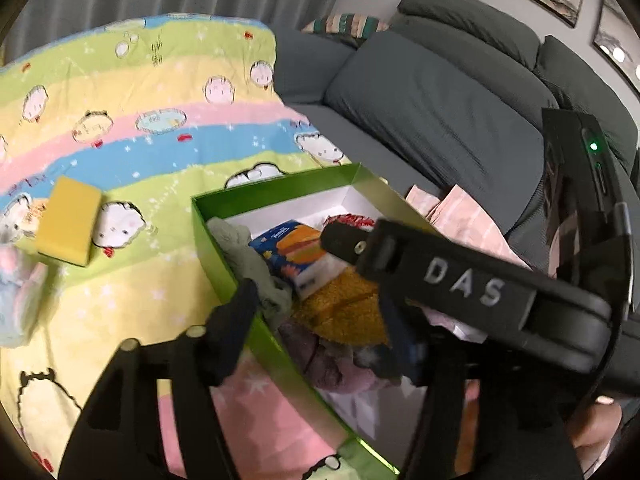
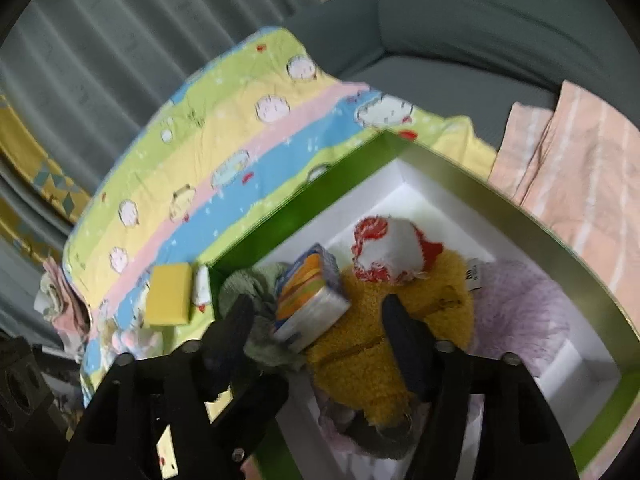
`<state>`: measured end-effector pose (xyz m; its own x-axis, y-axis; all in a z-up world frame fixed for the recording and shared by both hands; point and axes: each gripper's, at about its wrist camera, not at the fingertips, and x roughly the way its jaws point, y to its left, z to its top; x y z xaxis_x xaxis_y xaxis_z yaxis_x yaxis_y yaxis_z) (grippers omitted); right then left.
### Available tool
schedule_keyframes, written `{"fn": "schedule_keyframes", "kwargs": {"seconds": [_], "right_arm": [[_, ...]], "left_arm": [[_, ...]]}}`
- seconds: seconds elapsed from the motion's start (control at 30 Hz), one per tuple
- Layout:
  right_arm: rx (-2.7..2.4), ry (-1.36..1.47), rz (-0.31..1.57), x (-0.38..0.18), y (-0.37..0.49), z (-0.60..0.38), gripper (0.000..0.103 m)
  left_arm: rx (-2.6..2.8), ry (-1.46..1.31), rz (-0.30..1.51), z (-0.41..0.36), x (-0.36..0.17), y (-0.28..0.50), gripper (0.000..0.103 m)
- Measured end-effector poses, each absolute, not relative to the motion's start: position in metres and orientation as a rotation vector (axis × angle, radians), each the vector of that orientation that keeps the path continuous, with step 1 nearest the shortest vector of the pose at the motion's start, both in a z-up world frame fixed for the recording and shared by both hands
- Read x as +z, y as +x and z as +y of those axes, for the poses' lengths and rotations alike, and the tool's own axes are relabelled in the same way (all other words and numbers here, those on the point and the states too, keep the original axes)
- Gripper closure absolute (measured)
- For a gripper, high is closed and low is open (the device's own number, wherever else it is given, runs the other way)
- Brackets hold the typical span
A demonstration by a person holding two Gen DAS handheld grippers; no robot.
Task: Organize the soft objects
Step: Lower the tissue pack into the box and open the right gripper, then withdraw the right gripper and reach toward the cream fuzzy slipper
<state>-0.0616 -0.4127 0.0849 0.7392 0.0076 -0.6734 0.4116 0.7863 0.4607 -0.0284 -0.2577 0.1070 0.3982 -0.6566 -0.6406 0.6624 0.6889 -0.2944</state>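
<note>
while box (image 2: pixel 460 168) sits packed | sponge (image 2: pixel 168 294) outside | right claw (image 1: pixel 348 240) crosses view

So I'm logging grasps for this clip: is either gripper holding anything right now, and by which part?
Nothing is held. The left gripper and right gripper both stand open over the green box, their pads clear of the soft things inside.

Open right gripper (image 2: pixel 320 312) over green box (image 2: pixel 500 194) of soft items, tissue pack (image 2: pixel 310 300) between fingers.
</note>
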Motion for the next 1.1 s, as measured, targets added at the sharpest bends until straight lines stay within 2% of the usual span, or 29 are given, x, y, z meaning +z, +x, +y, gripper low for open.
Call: {"fn": "schedule_keyframes", "kwargs": {"seconds": [0.2,0.27,0.37,0.4,0.53,0.67,0.9,1.1], "right_arm": [[-0.295,0.594,0.607,0.103,-0.082,-0.407,0.014],[-0.310,0.586,0.586,0.106,-0.085,-0.406,0.013],[-0.326,0.552,0.583,0.109,-0.086,-0.401,0.011],[-0.331,0.538,0.584,0.109,-0.086,-0.398,0.011],[-0.322,0.478,0.576,0.113,-0.085,-0.383,0.010],[-0.296,0.419,0.550,0.120,-0.085,-0.364,0.005],[-0.168,0.373,0.522,0.128,-0.076,-0.318,0.004],[0.063,0.324,0.618,0.121,-0.042,-0.250,0.004]], "left_arm": [[-0.819,-0.007,0.744,-0.232,0.124,-0.045,0.018],[-0.817,-0.022,0.732,-0.219,0.126,-0.049,0.016],[-0.790,-0.053,0.704,-0.193,0.127,-0.054,0.003],[-0.769,-0.056,0.685,-0.182,0.127,-0.056,0.002],[-0.675,-0.031,0.647,-0.138,0.122,-0.061,0.002],[-0.533,-0.038,0.650,-0.084,0.109,-0.056,0.001],[-0.283,-0.218,0.677,0.010,0.083,-0.034,0.001],[-0.086,-0.245,0.674,0.049,0.087,-0.027,0.001]]}}
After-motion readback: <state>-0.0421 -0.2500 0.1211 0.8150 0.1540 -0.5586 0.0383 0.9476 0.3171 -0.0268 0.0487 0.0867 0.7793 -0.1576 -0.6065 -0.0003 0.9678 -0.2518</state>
